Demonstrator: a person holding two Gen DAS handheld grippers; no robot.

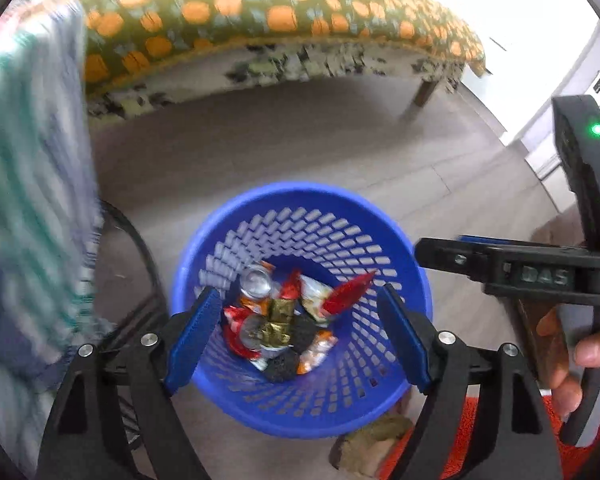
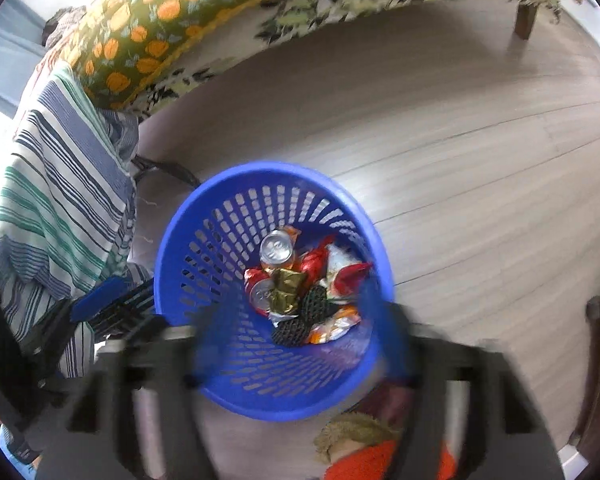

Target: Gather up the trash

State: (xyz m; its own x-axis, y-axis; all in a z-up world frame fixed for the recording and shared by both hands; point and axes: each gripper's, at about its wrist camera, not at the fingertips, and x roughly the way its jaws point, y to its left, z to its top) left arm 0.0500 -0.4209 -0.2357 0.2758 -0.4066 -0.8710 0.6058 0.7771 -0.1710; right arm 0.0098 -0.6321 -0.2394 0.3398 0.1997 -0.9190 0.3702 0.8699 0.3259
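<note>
Left fingers: I see my left gripper [image 1: 300,328] spread wide and holding nothing, poised directly above the blue basket [image 1: 404,272], one blue pad on each side of the trash pile.
Right fingers: my right gripper [image 2: 300,324] is smeared by motion blur; the two blue streaks look apart with nothing between them, just above the basket's near rim. In the left view it sits just right of the basket.
Trash: all that I can see lies at the bottom of the basket, straight below both pairs of fingers; neither arm is clearly nearer.
Count: two cans [image 2: 277,251], one standing on end at the far side, one red on its side; two black mesh pieces [image 2: 315,301]; one gold wrapper [image 1: 280,312]; several red, white and orange wrappers I cannot count exactly.
Beside the basket: striped cloth [image 2: 60,208] to its left.
Beyond the basket: bare floor [image 2: 460,160], then a bed [image 1: 260,12] with orange-patterned cover.
Judgement: collection looks largely done; no loose trash shows on the floor.
</note>
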